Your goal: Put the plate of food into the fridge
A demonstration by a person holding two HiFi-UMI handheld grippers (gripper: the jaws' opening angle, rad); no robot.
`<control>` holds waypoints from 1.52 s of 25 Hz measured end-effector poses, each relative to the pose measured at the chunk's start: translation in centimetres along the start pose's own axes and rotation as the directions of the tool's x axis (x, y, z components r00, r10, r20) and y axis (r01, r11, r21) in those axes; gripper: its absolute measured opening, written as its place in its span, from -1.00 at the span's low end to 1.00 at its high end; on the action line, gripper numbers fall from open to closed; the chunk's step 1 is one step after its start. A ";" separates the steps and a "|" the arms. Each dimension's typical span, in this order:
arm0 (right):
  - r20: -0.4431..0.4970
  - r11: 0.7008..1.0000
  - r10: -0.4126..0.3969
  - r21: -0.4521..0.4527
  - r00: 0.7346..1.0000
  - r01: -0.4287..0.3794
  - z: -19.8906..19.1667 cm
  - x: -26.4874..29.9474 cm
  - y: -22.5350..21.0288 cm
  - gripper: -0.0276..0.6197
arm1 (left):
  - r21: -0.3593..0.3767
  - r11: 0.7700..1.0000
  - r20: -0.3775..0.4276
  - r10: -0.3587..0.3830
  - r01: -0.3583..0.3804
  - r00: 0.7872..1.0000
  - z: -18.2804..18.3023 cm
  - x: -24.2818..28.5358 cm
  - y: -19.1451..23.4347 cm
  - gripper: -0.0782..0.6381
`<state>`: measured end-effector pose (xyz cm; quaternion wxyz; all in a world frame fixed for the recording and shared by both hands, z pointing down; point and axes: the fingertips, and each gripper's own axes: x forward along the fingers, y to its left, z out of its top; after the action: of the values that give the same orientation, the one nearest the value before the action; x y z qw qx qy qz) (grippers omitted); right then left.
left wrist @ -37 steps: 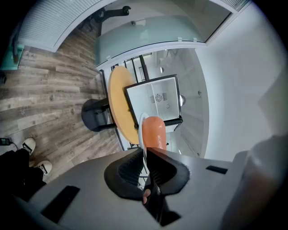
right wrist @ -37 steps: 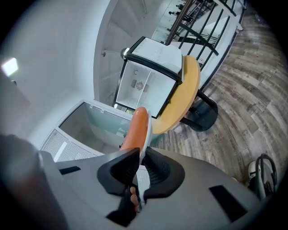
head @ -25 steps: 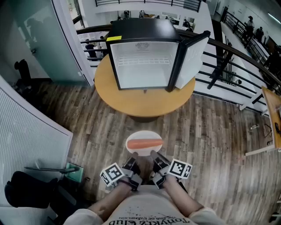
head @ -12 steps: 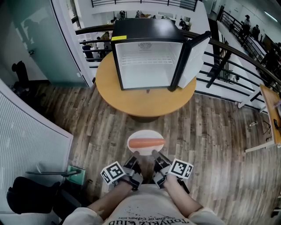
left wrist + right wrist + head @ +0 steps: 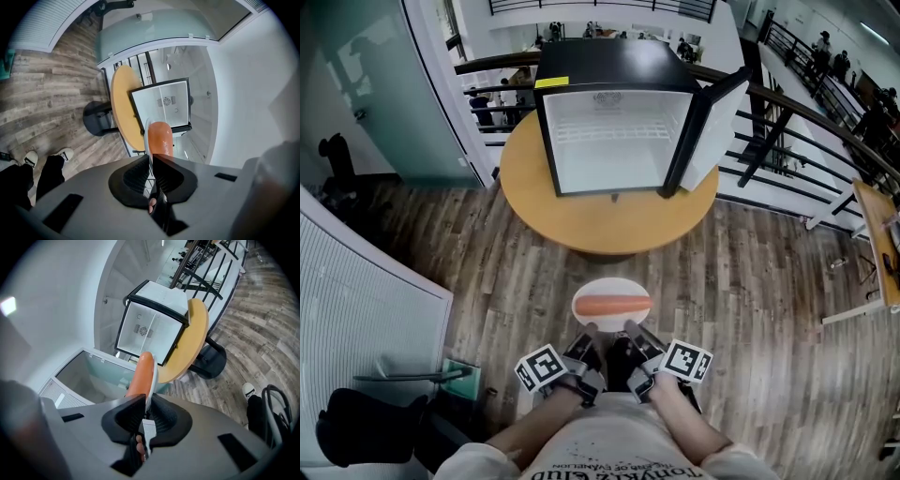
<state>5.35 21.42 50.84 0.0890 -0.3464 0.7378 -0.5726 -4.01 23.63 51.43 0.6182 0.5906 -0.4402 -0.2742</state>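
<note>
the plate (image 5: 611, 291) is white and oval, carrying one long orange-red piece of food (image 5: 611, 307) laid across it from 9 to 3 o'clock. it is held in the air over the wooden floor (image 5: 487, 272), just in front of the person's body, short of the table. the left gripper (image 5: 589, 330) pinches the plate's near rim at about 7 o'clock and the right gripper (image 5: 630, 328) pinches it at about 5 o'clock – the two sit close side by side. in the left gripper view the dark jaws are closed narrow on the thin white rim (image 5: 147, 136), with the food (image 5: 159, 138) just past them; the right gripper view shows the same clamp on the rim (image 5: 153, 380) beside the food (image 5: 140, 373). each gripper's marker cube (image 5: 538, 369) (image 5: 686, 360) faces up near the person's forearms.

at 12 o'clock from the plate, well apart from it, stands a round wooden table (image 5: 609, 220) – on it a small black fridge (image 5: 609, 66) with its door (image 5: 712, 122) swung open toward 2 o'clock. the white inside shows a wire shelf (image 5: 614, 129) near the top. a dark railing (image 5: 787, 112) curves behind the table.
</note>
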 end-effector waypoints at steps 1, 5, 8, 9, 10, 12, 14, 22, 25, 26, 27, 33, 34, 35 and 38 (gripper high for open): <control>-0.002 1.000 0.002 0.002 1.000 -0.002 0.4 0.5 -0.2 -0.74 | -0.001 1.000 0.002 0.002 -0.002 1.000 0.3 0.5 0.1 -0.68; -0.016 1.000 0.007 0.010 1.000 -0.007 2.6 3.0 -0.8 -0.74 | 0.004 1.000 0.014 0.010 -0.010 1.000 2.3 3.3 0.2 -0.68; -0.024 1.000 0.010 0.009 1.000 -0.010 5.1 5.1 -1.4 -0.74 | 0.004 1.000 0.023 0.012 -0.012 1.000 3.8 6.1 -0.1 -0.68; -0.029 1.000 0.006 0.007 1.000 -0.006 6.0 5.8 -1.7 -0.74 | 0.001 1.000 0.027 0.014 -0.014 1.000 4.4 7.1 -0.2 -0.68; -0.033 1.000 0.006 0.007 0.999 -0.006 6.9 6.6 -1.8 -0.74 | 0.000 1.000 0.030 0.015 -0.015 0.999 5.0 8.1 -0.3 -0.68; -0.041 1.000 0.018 0.007 0.999 -0.017 9.0 8.2 -1.8 -0.74 | 0.001 1.000 0.035 0.016 -0.016 0.999 6.2 10.3 -0.8 -0.68; -0.049 1.000 0.025 0.001 0.998 -0.025 11.0 9.6 -1.8 -0.74 | 0.008 1.000 0.042 0.002 -0.003 0.999 7.3 12.3 -1.5 -0.68; -0.084 0.999 0.039 -0.015 0.996 -0.041 18.1 13.9 -2.4 -0.74 | -0.005 1.000 0.079 0.015 -0.015 0.997 10.3 19.4 -3.3 -0.68; -0.105 0.999 0.036 -0.014 0.994 -0.038 19.7 14.7 -2.8 -0.74 | -0.018 1.000 0.093 0.025 -0.023 0.995 10.7 21.0 -3.5 -0.68; -0.112 0.999 0.036 -0.014 0.993 -0.038 20.1 15.0 -2.9 -0.74 | -0.015 1.000 0.098 0.023 -0.022 0.995 11.0 21.4 -3.6 -0.68; -0.116 0.999 0.038 -0.014 0.993 -0.040 20.5 15.3 -2.9 -0.74 | -0.010 1.000 0.102 0.019 -0.018 0.995 11.3 21.9 -3.7 -0.68; -0.127 0.999 0.044 -0.006 0.991 -0.045 21.8 17.5 -3.5 -0.74 | -0.030 0.999 0.109 0.043 -0.039 0.993 12.8 23.7 -3.3 -0.68; -0.126 0.999 0.044 -0.003 0.991 -0.044 21.9 17.8 -3.5 -0.74 | -0.028 0.999 0.108 0.043 -0.040 0.993 13.1 23.9 -3.3 -0.68; -0.124 0.999 0.043 0.000 0.991 -0.043 22.0 18.1 -3.5 -0.74 | -0.028 0.999 0.105 0.044 -0.041 0.994 13.4 24.1 -3.3 -0.68; -0.115 0.999 0.039 0.006 0.993 -0.039 22.1 18.8 -3.2 -0.74 | -0.027 0.999 0.090 0.046 -0.044 0.995 14.3 24.1 -3.4 -0.68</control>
<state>4.29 -7.77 51.44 0.0579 -0.2981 0.7473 -0.5910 -4.63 -4.60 52.18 0.6108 0.5598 -0.4776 -0.2922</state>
